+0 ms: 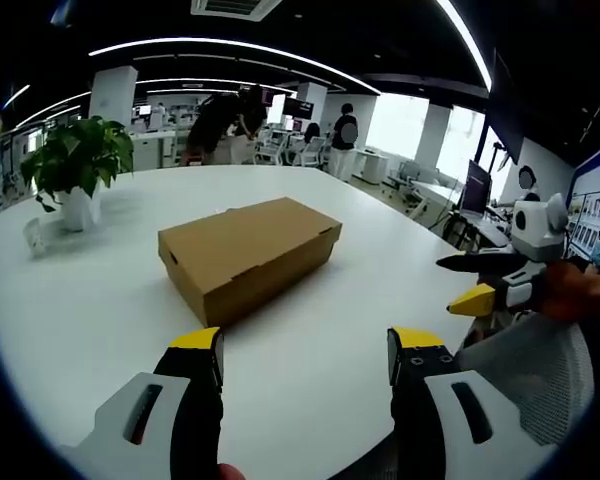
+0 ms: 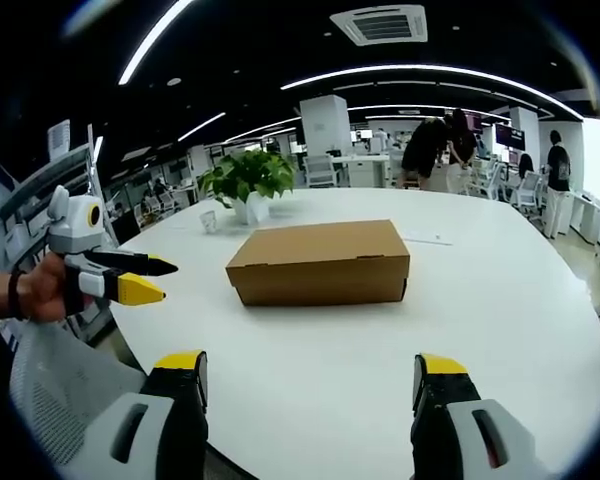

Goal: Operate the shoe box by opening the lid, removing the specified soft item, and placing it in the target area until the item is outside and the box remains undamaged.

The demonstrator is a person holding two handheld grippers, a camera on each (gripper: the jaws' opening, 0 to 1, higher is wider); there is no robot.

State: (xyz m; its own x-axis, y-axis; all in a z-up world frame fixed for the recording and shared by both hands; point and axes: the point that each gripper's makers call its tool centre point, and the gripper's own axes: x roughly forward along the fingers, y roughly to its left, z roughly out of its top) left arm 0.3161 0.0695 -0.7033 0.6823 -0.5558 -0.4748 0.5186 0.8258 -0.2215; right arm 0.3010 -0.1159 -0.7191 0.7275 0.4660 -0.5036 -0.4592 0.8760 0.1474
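Claws first: in the left gripper view our left gripper (image 1: pixel 305 352), black-jawed with yellow tips, has its jaws spread wide with nothing between them, poised above the near edge of the round white table (image 1: pixel 100 300). In the right gripper view our right gripper (image 2: pixel 313 375), of the same black and yellow make, is likewise spread wide and holds nothing, and it touches nothing we can see.

We see the plain brown cardboard shoe box (image 1: pixel 248 255) lying flat near the middle of the table with its lid shut, well apart from both grippers. No brand, label or print that we can read shows on the box in either view; its faces look bare.

From the right gripper view the left gripper appears at the left, off the table's edge, held in a hand (image 2: pixel 42 288), its yellow-tipped jaws pointing toward the box.

Beyond the box a green leafy plant in a white pot (image 2: pixel 248 185) stands on the table, with a small white cup (image 2: pixel 209 221) beside it.
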